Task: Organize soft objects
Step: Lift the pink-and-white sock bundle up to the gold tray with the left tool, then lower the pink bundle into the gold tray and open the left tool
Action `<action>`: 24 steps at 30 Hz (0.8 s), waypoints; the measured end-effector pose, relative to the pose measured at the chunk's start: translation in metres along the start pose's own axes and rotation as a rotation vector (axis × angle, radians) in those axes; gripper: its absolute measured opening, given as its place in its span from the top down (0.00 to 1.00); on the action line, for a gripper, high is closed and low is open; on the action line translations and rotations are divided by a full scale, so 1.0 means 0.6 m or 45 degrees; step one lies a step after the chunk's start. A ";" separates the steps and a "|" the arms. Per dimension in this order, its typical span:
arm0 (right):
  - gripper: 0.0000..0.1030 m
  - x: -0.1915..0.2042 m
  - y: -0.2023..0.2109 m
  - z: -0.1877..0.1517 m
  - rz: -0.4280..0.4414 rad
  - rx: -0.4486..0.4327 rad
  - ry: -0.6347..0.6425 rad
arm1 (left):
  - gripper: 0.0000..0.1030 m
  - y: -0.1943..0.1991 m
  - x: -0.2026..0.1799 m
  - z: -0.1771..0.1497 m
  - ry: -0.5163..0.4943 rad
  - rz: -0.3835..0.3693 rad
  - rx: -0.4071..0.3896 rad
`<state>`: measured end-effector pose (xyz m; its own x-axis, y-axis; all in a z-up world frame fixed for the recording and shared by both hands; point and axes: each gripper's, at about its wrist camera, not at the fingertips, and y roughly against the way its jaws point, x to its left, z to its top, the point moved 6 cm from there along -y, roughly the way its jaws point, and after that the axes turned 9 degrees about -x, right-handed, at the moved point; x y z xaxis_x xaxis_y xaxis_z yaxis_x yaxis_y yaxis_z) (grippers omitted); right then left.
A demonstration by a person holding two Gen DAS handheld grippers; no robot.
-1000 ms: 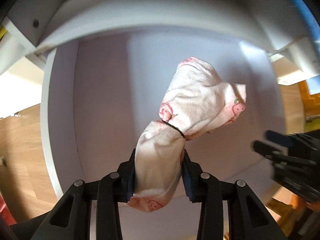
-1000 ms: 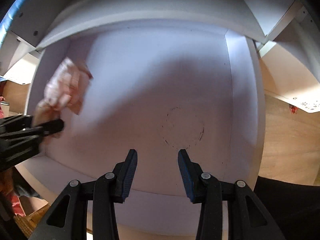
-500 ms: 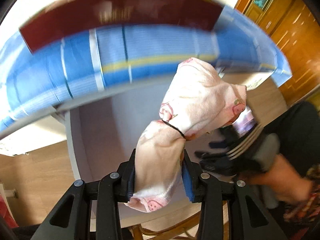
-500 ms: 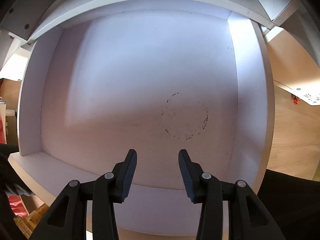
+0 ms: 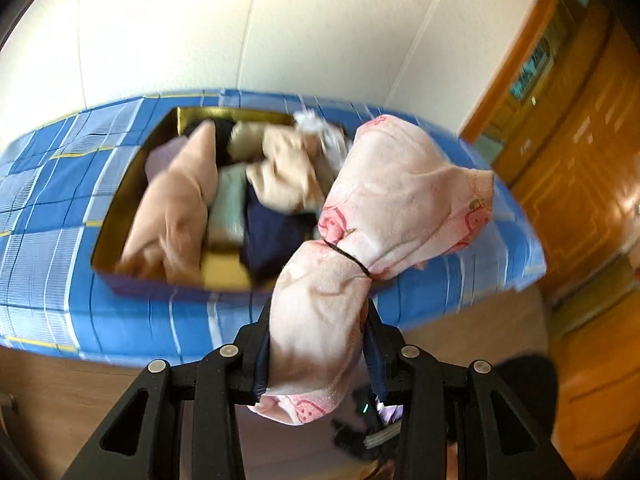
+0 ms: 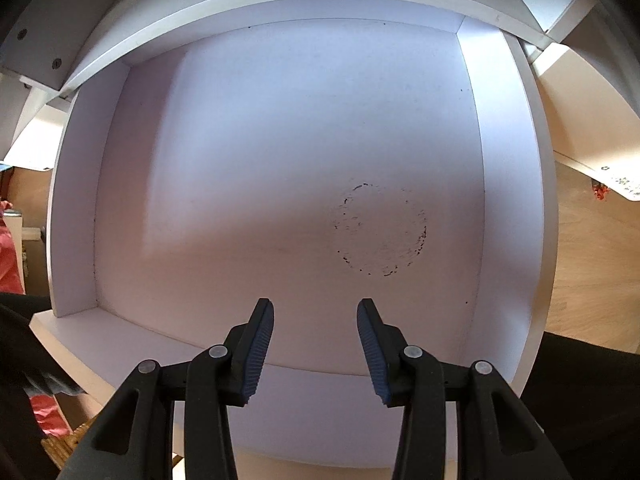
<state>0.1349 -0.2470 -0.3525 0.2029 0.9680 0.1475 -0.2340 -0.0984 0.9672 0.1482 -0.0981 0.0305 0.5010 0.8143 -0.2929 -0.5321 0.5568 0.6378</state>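
between the two black fingers of the left gripper point(image 5: 318, 344) sits a pale pink bundle of cloth point(image 5: 384, 216), printed with darker pink figures and cinched at its waist by a thin black band point(image 5: 347, 257). both blue-edged pads press into the lower half of the bundle, so the jaws are pinching it firmly; its upper half bulges out above the band and leans to the right. beyond it, a table under a blue checked cloth point(image 5: 60, 216) carries a gold-lined box point(image 5: 120, 200) heaped with other soft things: a long peach roll point(image 5: 176, 208) at the left, a light green folded piece point(image 5: 228, 204) beside it, a dark navy one point(image 5: 272, 236) next along, and beige and white pieces point(image 5: 288, 164) toward the back (this part is blurred, so finer detail is lost). a white wall rises behind the table and wooden doors point(image 5: 568, 128) stand at the right.

over on the other side, the right gripper point(image 6: 316, 316) looks straight down into a white drawer point(image 6: 280, 140). its jaws stand spread with a clear gap and nothing between them. a faint ring of dark specks point(image 6: 380, 228) marks the drawer's bottom to the right of centre, and wooden floor point(image 6: 592, 248) shows past the right wall.
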 end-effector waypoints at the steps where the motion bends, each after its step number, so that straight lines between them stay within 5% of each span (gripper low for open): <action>1: 0.58 -0.003 0.002 0.001 0.010 0.000 -0.009 | 0.62 -0.013 0.003 0.014 0.033 -0.002 -0.002; 8: 0.58 -0.006 0.007 0.006 0.061 -0.011 -0.052 | 0.62 -0.084 0.010 0.069 0.237 0.111 0.039; 15: 0.58 0.000 0.014 0.010 0.106 -0.014 -0.065 | 0.62 -0.152 0.064 0.063 0.389 0.244 0.180; 24: 0.57 0.008 0.019 0.011 0.126 -0.014 -0.066 | 0.61 -0.190 0.116 0.052 0.488 0.372 0.241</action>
<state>0.1396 -0.2453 -0.3394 0.2268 0.9405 0.2529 -0.2659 -0.1900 0.9451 0.2650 -0.1099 -0.0408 0.0449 0.9528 -0.3004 -0.4616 0.2864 0.8396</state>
